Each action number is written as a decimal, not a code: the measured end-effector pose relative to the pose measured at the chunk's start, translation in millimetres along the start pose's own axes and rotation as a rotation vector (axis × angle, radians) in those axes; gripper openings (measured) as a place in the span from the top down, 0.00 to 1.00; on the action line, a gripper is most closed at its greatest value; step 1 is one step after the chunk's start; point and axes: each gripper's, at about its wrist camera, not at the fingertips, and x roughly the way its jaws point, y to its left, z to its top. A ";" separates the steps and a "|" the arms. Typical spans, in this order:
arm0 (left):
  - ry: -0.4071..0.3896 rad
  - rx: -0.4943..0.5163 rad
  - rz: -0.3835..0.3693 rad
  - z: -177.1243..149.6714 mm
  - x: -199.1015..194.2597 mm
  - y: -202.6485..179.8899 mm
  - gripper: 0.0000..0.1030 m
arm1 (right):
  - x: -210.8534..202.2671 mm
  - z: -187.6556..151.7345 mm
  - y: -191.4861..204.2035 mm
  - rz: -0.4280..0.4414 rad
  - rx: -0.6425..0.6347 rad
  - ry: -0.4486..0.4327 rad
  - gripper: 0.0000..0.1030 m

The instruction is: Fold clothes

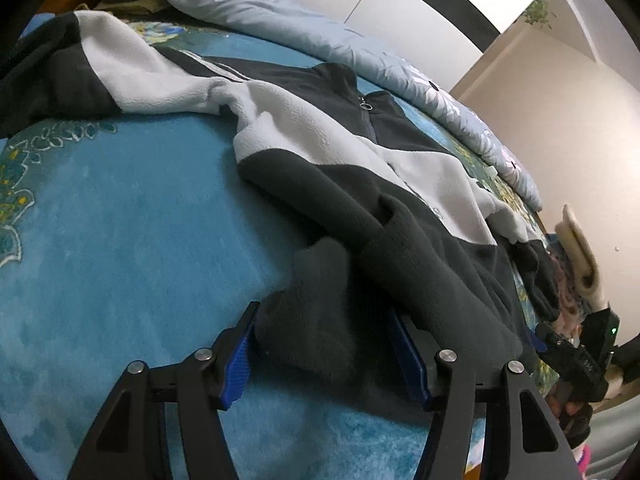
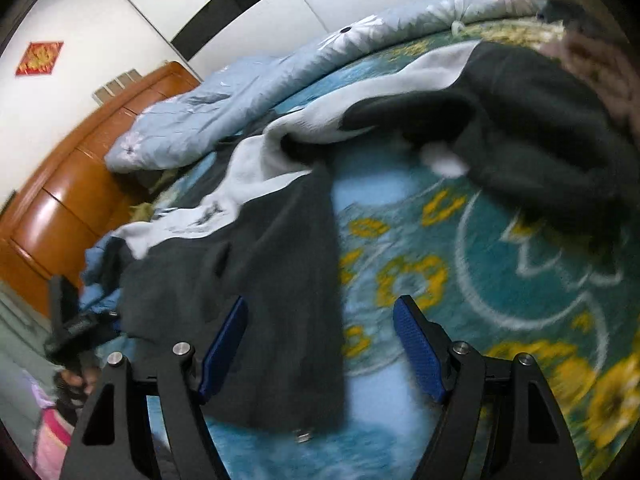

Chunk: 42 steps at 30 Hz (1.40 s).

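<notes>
A dark grey and white fleece jacket (image 1: 328,136) with a zip collar lies spread on a blue floral blanket (image 1: 120,220). My left gripper (image 1: 324,344) is open, its blue pads either side of a bunched fold of the jacket's dark hem (image 1: 316,320). My right gripper (image 2: 320,344) is open over the jacket's dark hem corner (image 2: 280,320), which lies between the fingers. One sleeve (image 2: 540,140) lies out to the right in the right wrist view. The right gripper also shows in the left wrist view (image 1: 580,352).
A pale blue quilt (image 1: 320,28) is bunched along the far side of the bed. A wooden headboard (image 2: 80,184) stands at the left in the right wrist view. White wardrobe doors (image 2: 280,12) stand beyond the bed.
</notes>
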 end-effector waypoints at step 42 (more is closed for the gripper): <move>-0.242 -0.209 0.044 -77.7 -107.7 48.1 0.44 | -47.7 -9.4 -22.6 -0.029 0.017 0.041 0.66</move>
